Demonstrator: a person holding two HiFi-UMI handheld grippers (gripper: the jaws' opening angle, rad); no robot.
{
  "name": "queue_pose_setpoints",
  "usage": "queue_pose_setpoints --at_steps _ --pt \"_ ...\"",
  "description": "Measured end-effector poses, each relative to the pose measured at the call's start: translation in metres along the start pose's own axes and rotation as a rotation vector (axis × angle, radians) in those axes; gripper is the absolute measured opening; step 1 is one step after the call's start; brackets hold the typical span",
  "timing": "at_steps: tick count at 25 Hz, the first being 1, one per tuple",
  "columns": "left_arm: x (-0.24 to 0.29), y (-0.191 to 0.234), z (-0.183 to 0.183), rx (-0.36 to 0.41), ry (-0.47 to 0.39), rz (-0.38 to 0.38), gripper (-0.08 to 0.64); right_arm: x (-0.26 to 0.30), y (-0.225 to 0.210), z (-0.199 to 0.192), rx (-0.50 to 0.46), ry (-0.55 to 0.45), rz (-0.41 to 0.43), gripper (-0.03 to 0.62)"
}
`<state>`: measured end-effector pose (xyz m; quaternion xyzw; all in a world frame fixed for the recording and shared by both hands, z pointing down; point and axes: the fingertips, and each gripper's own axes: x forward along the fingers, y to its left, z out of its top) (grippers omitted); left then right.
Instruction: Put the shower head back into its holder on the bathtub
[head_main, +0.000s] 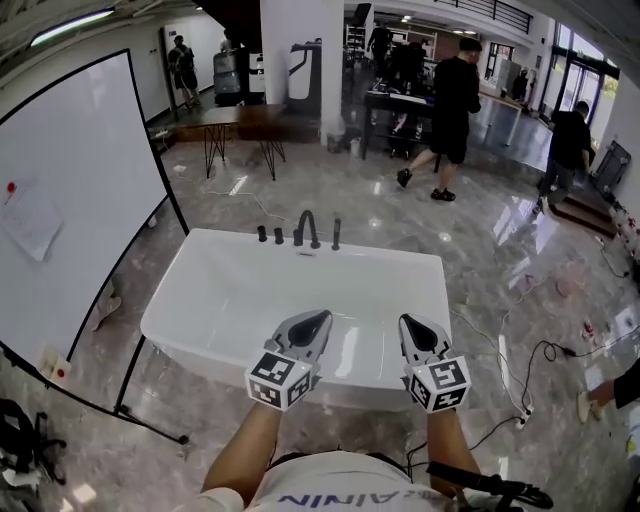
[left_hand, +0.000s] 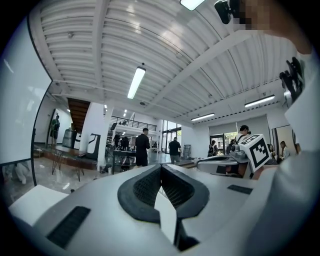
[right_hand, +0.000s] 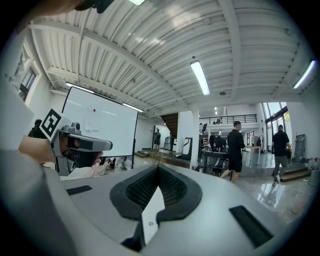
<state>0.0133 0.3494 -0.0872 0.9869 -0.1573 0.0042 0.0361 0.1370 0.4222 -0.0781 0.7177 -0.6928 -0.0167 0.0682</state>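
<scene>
**Head view.** My left gripper (head_main: 316, 322) and right gripper (head_main: 417, 327) are held level, side by side above the near rim of the bathtub (head_main: 400, 256). The fingers of both are clenched on nothing. The fittings stand in a row on the far rim: two knobs (head_main: 270, 234), the faucet (head_main: 306, 228), and at the right end a slim dark upright piece that I take to be the shower head (head_main: 336, 233). It is too small to tell whether it sits in its holder. No loose head or hose shows in the basin.

Finding: nothing is being carried. If the upright piece is seated, the job looks finished. If not, the next move calls for a reach across the whole basin with one pair of fingers opened first.

Clearances: the whiteboard (head_main: 80, 200) stands near the tub's left side. Cables (head_main: 520, 385) lie on the floor to the right. The floor beyond the far rim is open, and people are well apart from the tub.

**Left gripper view.** The fingers (left_hand: 145, 187) meet at the tips with nothing between them. The tub is out of this view.

**Right gripper view.** The fingers (right_hand: 175, 189) are likewise closed and empty. The whiteboard shows at the left, open hall ahead.
</scene>
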Motion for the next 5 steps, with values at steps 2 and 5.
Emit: queue_pose_setpoints --at_steps 2,5 --pt "0.01 0.0 0.003 0.005 -0.006 -0.007 0.018 0.003 -0.008 0.001 -0.004 -0.003 -0.002 0.011" --pt "0.024 -0.003 0.001 0.007 0.003 -0.023 0.018 0.006 -0.019 -0.004 0.003 0.006 -0.007 0.012"
